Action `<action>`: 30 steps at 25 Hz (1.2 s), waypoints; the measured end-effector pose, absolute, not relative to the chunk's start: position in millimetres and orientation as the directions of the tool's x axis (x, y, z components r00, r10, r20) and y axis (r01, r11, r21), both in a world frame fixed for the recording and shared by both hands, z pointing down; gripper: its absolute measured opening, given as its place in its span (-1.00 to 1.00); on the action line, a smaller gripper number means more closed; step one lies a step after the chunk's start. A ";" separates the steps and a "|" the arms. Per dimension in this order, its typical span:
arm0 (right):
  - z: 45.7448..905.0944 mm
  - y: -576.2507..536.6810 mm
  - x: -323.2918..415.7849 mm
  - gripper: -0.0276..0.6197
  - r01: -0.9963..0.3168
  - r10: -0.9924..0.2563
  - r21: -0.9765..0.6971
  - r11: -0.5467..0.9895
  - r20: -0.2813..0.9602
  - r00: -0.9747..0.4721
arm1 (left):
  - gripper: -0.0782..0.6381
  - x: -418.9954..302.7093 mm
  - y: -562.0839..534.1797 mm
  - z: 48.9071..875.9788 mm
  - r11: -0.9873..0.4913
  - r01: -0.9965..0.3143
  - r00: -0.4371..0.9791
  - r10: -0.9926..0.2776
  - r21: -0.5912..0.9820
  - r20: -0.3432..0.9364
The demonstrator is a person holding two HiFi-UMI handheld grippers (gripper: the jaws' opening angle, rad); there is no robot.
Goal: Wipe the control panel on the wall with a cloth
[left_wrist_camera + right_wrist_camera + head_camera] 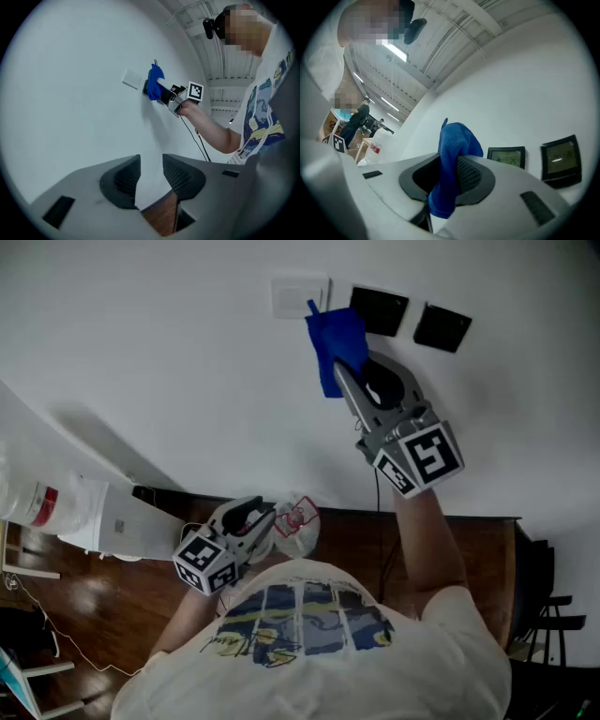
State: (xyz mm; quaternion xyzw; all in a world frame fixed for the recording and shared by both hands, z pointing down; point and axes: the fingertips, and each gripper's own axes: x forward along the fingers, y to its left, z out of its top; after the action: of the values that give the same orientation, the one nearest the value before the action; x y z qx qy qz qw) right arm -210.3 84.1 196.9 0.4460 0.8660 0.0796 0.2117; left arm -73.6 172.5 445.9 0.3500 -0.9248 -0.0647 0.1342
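Two black control panels (380, 310) (442, 326) hang on the white wall beside a white switch plate (300, 296). My right gripper (342, 371) is raised to the wall and shut on a blue cloth (336, 345). The bunched cloth sits between the white plate and the nearer black panel, overlapping that panel's left edge. In the right gripper view the cloth (452, 154) hangs from the jaws of the right gripper (449, 176), just left of the lit panels (506, 156) (560, 159). My left gripper (258, 517) hangs low by the person's chest, open and holding nothing (151, 173).
A large white container with a red label (47, 507) stands at the lower left. A dark wooden surface (356, 540) runs below the wall, with a black cable (379, 521) hanging down to it. A small white item with red print (295, 521) is next to the left gripper.
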 end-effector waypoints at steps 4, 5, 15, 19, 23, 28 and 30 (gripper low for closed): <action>198.8 83.2 -231.7 -0.68 0.761 0.825 0.323 0.562 -0.292 -0.484 | -0.43 -77.7 179.1 453.2 0.777 -0.586 -0.748 -0.628 0.231 0.214; 200.5 81.7 -235.1 -0.68 0.764 0.826 0.321 0.560 -0.292 -0.482 | -0.43 -77.8 180.6 455.8 0.782 -0.579 -0.753 -0.622 0.233 0.216; 202.0 17.3 -270.6 -0.68 0.718 0.771 0.287 0.634 -0.304 -0.559 | -0.43 -92.1 157.6 453.8 0.788 -0.572 -0.753 -0.615 0.229 0.236; 201.2 -19.3 -276.6 -0.68 0.678 0.731 0.275 0.681 -0.314 -0.606 | -0.43 -97.0 137.6 453.6 0.767 -0.601 -0.732 -0.641 0.224 0.232; 199.1 -54.0 -278.2 -0.68 0.637 0.688 0.265 0.724 -0.328 -0.647 | -0.43 -99.1 118.4 453.7 0.747 -0.627 -0.710 -0.665 0.221 0.234; 199.6 -96.4 -281.0 -0.68 0.581 0.631 0.246 0.776 -0.337 -0.699 | -0.43 -98.7 101.1 453.3 0.732 -0.643 -0.694 -0.681 0.223 0.233; 200.2 -114.1 -283.3 -0.68 0.557 0.604 0.234 0.797 -0.340 -0.721 | -0.43 -99.2 96.6 453.4 0.728 -0.649 -0.690 -0.685 0.221 0.233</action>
State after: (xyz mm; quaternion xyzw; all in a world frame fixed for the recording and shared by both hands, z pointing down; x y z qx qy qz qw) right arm -283.3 -114.1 200.2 0.3135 0.9258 0.0576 0.2030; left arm -99.2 96.6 453.4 0.3636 -0.9172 -0.0604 0.1510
